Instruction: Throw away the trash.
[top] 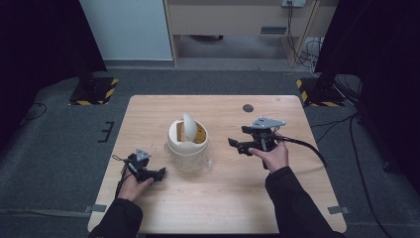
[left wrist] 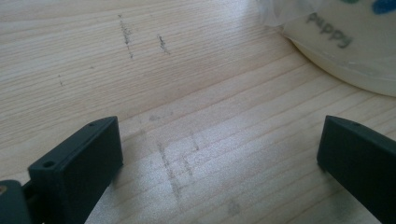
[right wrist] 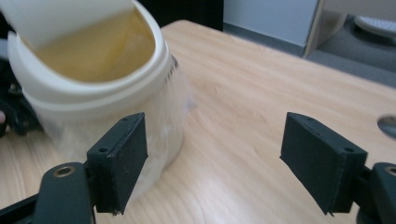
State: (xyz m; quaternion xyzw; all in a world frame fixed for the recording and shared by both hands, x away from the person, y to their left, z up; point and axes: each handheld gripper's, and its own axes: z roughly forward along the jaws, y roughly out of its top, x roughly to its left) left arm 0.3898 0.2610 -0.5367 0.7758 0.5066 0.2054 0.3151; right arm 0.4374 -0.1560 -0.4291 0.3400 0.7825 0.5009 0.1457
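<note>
High view: small cream bin (top: pixel 187 144) with a swing lid (top: pixel 189 127) tipped up sits mid-table, slightly left of centre, clear liner bag draped round its body. Left gripper (top: pixel 159 173) rests low on the table (top: pixel 233 198) just left and near of the bin, jaws pointed right toward its base, probably staged to steady it. Right gripper (top: pixel 234 144) is held right of the bin, raised a bit, jaws pointed left at it, apart from it. Both hands flank the bin, so it looks like a two-handed approach. Lots of bare wood on the right half and the near strip; the far edge has a small dark disc (top: pixel 248 108); table edges are well away from the bin.

Left gripper view: left gripper (left wrist: pixel 219 154) jaws spread wide, nothing between them, just scuffed wood grain. Bin (left wrist: pixel 345 51) wall with the printed word "puppy" is at upper right, near but not touching the right jaw. Room to slide in toward it.

Right gripper view: right gripper (right wrist: pixel 212 163) jaws wide apart, empty. Bin (right wrist: pixel 93 88) at left, lid (right wrist: pixel 65 16) tilted so the yellowish inside shows; liner plastic hangs just behind the left jaw, contact can't be told. Open table to the right and far, edge far off
</note>
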